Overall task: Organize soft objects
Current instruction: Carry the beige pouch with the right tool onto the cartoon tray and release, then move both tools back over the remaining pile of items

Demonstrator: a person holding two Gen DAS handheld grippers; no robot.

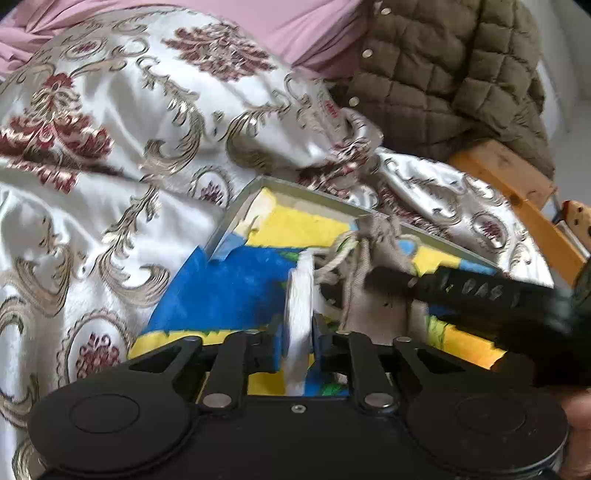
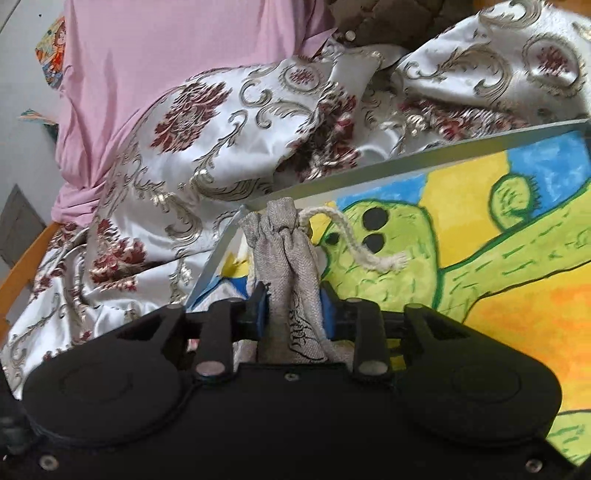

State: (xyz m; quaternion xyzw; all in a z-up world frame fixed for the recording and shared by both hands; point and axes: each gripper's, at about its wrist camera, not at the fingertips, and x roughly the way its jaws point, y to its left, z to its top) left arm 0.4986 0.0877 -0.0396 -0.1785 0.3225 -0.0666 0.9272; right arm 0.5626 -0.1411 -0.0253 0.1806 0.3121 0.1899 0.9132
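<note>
A small grey burlap drawstring bag [image 2: 291,258] stands upright between the blue pads of my right gripper [image 2: 293,302], which is shut on it. Its cream rope [image 2: 354,236] trails across a painted cactus picture [image 2: 498,295] in a shallow grey frame [image 2: 406,162]. In the left wrist view the bag [image 1: 373,240] sits over the picture's blue and yellow part [image 1: 229,288], with a black finger of the right gripper [image 1: 461,288] reaching in from the right. My left gripper [image 1: 298,325] is shut on a white cord [image 1: 299,295] that runs up toward the bag's neck.
A white satin cloth with gold and red scrolls [image 1: 129,147] lies bunched under and behind the frame. A pink cloth [image 1: 295,22] and a brown quilted jacket [image 1: 443,74] lie farther back. Wooden chair rails [image 1: 509,173] show at the right.
</note>
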